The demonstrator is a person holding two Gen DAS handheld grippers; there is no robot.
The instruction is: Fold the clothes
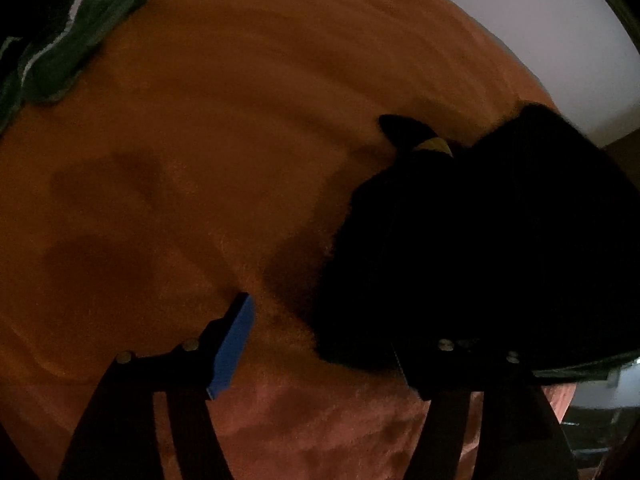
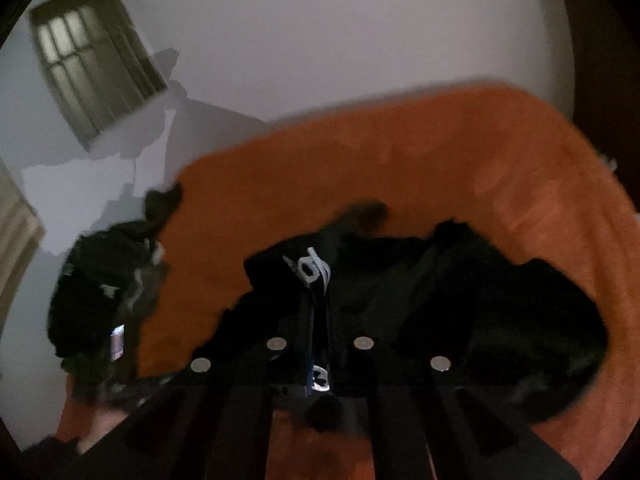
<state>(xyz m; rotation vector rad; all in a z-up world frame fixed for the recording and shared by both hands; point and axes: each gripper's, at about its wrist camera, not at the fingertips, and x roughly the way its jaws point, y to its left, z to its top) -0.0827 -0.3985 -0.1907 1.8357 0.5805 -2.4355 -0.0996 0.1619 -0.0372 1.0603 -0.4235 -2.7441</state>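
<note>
Your left gripper's (image 1: 320, 344) right finger is hidden behind the black garment (image 1: 480, 240). The green garment (image 1: 68, 44) is cut off at the picture's edge. Motion blur smears the window (image 2: 92, 60)

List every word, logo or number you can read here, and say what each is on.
None can be read with certainty.
Black garment: a white printed mark just past the right tongs, too blurred and folded to read.
Green garment: white stripes only, no lettering.
Orange cover: no text.
</note>
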